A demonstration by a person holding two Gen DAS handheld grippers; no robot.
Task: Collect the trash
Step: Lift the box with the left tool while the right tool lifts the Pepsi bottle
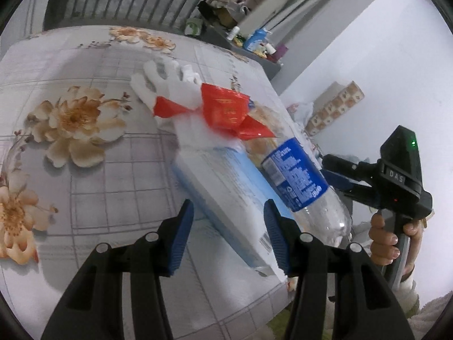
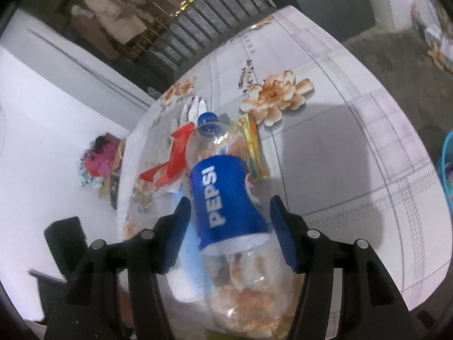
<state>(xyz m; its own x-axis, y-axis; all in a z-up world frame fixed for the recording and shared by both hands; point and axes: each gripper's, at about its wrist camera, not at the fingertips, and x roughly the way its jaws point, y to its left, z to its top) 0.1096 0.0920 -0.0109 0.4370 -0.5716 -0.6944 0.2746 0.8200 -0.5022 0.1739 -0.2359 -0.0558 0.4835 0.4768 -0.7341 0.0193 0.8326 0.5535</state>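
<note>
L wrist view: left gripper point(image 1: 228, 233) jaws wide open, holding nothing, straddling end of white/blue box point(image 1: 223, 195) on floral table point(image 1: 85, 170). Pepsi bottle point(image 1: 303, 181) lies beside box, near table edge; red wrapper point(image 1: 226, 110) and white scraps point(image 1: 167, 82) beyond. Right gripper point(image 1: 337, 175) comes in at bottle's far side.

R wrist view: right gripper point(image 2: 230, 233) open, pads either side of bottle point(image 2: 226, 198), contact w/ pads cannot tell. Yellow wrapper point(image 2: 254, 150) just beside bottle

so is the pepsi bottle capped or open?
Capped: the Pepsi bottle has its blue cap on the neck in the right wrist view. Its clear body looks empty.
</note>
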